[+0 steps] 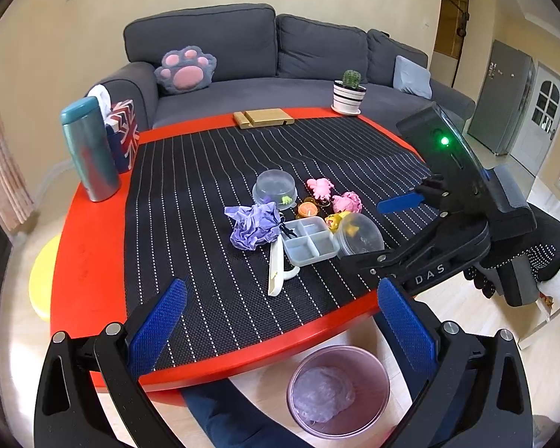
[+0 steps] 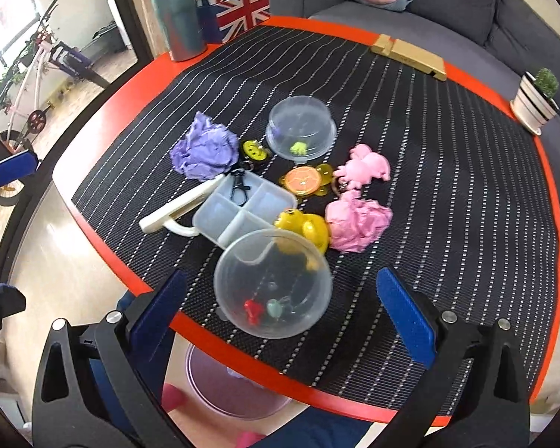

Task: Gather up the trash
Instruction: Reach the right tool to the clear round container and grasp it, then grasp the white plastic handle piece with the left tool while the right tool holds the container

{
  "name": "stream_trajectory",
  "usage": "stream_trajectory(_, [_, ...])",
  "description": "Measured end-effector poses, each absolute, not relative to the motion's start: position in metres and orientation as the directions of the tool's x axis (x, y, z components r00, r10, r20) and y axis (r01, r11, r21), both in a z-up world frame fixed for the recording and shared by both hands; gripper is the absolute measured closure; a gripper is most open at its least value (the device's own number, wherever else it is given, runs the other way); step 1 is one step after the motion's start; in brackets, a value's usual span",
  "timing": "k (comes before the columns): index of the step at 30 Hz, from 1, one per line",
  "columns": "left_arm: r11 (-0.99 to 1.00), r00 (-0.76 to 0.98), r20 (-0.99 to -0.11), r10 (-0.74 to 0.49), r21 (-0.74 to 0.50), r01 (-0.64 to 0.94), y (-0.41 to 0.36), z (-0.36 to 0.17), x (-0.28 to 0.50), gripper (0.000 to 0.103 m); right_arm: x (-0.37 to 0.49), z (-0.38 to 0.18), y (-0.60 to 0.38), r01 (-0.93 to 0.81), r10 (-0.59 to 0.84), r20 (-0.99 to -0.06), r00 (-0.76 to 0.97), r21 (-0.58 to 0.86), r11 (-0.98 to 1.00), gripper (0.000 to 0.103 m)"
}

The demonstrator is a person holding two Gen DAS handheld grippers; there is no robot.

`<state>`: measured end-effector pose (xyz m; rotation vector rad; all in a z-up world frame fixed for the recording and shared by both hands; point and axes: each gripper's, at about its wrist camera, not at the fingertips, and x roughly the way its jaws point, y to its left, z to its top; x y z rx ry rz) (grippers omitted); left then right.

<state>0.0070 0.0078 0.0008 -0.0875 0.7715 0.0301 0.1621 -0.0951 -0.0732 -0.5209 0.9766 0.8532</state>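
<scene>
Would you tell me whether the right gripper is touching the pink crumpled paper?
Apart: the right wrist view shows bare mat between the open right gripper and the pink crumpled paper.

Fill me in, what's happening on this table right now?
A person holds a gripper in each hand over a red table to collect trash. Both the left gripper and the right gripper are open and hold nothing. Crumpled purple paper and crumpled pink paper lie among keychains, clear bowls and a divided plastic box. The bin below the table edge already holds a wad of something pale.
</scene>
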Motion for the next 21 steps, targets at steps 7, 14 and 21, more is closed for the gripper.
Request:
stream_trajectory(7, [0.996,0.713,-0.701,-0.01,-0.072,-0.057,0.007,-0.001,0.009,0.005,0.163,-0.076,-0.093,-0.813,0.367,-0.883,0.293,-0.027,0.582,0.042])
stream_trajectory(14, [0.996,0.71,-0.704,-0.01,-0.068,-0.052,0.004,-0.002,0.014,0.005,0.159,-0.064,-0.101,-0.816,0.412,-0.863,0.293,-0.001,0.579,0.043])
stream_trajectory(21, [0.997,0.685,-0.729,-0.013,-0.065,-0.049,0.003,-0.006,0.034,0.005,0.157,-0.043,-0.125,-0.804,0.442,-0.843,0.308,0.018,0.595,0.043])
